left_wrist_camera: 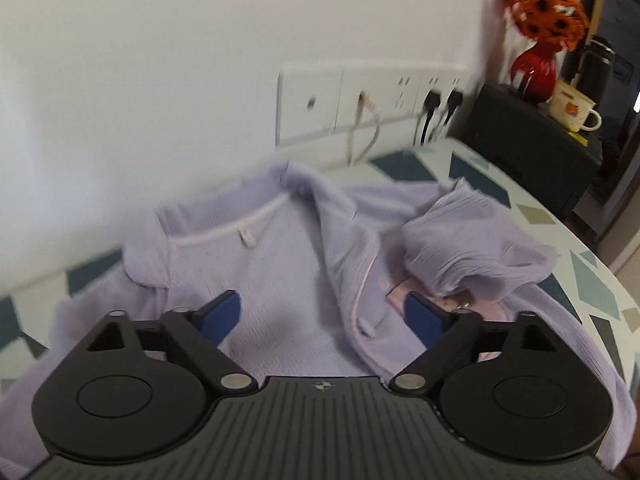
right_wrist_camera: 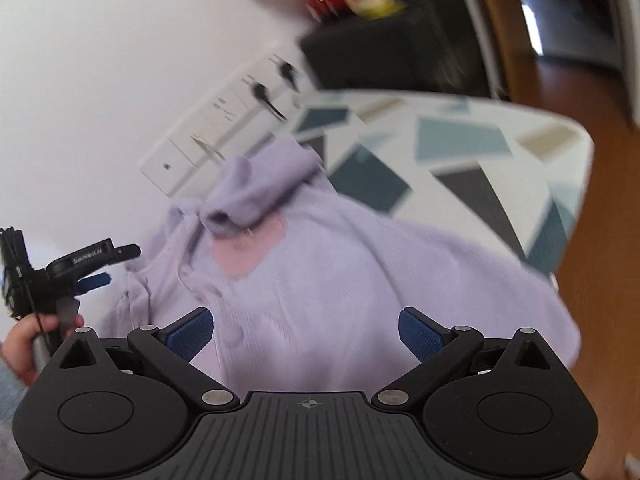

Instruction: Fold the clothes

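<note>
Left tongs point(left_wrist_camera: 322, 312) spread wide, gripping nothing, poised over the middle of the cardigan point(left_wrist_camera: 280, 264); right tongs point(right_wrist_camera: 306, 332) likewise spread and empty, hanging above its lower right part. Lilac cardigan lying on the patterned tabletop point(left_wrist_camera: 600, 280) close to the wall, front up and open, collar point(left_wrist_camera: 224, 228) toward the sockets point(left_wrist_camera: 360, 104). One sleeve point(left_wrist_camera: 472, 240) bunched in a loose heap over the chest, partly covering a pink patch point(right_wrist_camera: 248, 248); right edge of the body draped over the tabletop rim. Folding barely begun, by the look of it: no crisp crease anywhere, front panels rumpled, the sleeve tossed in rather than laid flat. Left to do, probably: smoothing the body, squaring both sleeves inward, then doubling hem to collar.
</note>
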`<state>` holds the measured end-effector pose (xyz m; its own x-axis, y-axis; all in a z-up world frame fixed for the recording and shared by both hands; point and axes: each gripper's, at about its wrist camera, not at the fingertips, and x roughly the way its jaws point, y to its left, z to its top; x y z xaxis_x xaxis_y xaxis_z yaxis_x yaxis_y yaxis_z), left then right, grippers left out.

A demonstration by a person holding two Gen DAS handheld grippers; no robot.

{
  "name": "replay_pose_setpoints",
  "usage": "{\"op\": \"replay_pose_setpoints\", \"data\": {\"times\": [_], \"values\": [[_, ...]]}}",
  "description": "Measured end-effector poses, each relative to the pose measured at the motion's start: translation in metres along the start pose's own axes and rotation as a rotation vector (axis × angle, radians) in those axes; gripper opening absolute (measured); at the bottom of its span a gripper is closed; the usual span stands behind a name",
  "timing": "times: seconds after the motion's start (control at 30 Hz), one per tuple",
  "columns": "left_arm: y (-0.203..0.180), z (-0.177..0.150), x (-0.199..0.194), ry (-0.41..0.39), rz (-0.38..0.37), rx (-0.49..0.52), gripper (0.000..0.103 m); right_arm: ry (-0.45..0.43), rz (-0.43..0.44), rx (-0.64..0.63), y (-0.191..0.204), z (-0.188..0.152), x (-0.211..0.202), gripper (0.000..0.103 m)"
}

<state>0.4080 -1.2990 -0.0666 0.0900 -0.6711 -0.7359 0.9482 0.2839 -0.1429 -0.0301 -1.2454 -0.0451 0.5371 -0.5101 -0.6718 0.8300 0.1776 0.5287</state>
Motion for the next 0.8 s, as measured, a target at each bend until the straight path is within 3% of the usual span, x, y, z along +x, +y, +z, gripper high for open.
{"op": "replay_pose_setpoints", "data": {"times": [0.17, 0.37, 0.5, 0.57, 0.6, 0.67, 0.77, 0.8], "values": [[0.000, -0.009, 0.045, 0.077, -0.048, 0.011, 0.088, 0.048, -0.072, -0.050, -0.007, -0.052, -0.021, 0.077], [-0.024, -0.017, 0.080, 0.125, -0.029, 0.054, 0.087, 0.132, -0.037, -0.173, 0.016, -0.105, -0.025, 0.073], [-0.029, -0.021, 0.088, 0.123, -0.019, 0.076, 0.063, 0.199, -0.066, -0.144, 0.011, -0.117, -0.007, 0.059], [-0.036, -0.019, 0.085, 0.128, -0.033, 0.141, 0.032, 0.247, -0.057, -0.136, 0.006, -0.123, 0.000, 0.048], [-0.039, -0.018, 0.082, 0.132, -0.049, 0.166, 0.024, 0.271, -0.052, -0.131, 0.004, -0.125, 0.003, 0.047], [-0.045, -0.015, 0.074, 0.115, -0.039, 0.202, 0.016, 0.291, -0.051, -0.155, 0.005, -0.128, 0.005, 0.048], [-0.043, -0.010, 0.065, 0.083, -0.052, 0.214, 0.016, 0.285, -0.047, -0.172, 0.007, -0.128, 0.006, 0.048], [-0.040, -0.010, 0.064, 0.088, -0.065, 0.201, 0.016, 0.284, -0.043, -0.174, 0.008, -0.128, 0.007, 0.043]]}}
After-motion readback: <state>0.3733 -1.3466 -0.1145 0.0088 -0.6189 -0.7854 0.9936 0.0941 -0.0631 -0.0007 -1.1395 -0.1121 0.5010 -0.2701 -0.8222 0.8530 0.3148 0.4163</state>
